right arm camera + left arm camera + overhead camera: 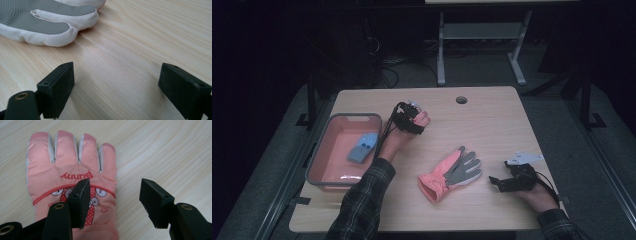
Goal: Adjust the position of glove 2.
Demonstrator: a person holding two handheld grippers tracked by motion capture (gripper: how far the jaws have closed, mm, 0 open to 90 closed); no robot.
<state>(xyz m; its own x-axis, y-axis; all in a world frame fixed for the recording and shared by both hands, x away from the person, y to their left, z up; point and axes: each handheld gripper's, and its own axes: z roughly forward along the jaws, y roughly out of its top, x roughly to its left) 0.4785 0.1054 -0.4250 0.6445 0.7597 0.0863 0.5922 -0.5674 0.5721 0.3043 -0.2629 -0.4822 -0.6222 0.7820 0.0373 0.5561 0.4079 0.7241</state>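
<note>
Glove (71,180) beneath spread left claw (113,200)

Left hand-held gripper (412,116) over pink glove (422,119), apparently; palm-up glove (451,174) mid-table.

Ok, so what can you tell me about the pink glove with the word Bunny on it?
The pink glove looks padded and shiny, with pale grey strips between its four visible fingers. Its back faces up, showing red stitched letters, a red curved line, cartoon eyes and a dotted red bow. It lies flat on the wooden table. The left hand-held gripper hangs open over it, one jaw above the bow, the other above bare wood. I cannot tell if it touches.
</note>
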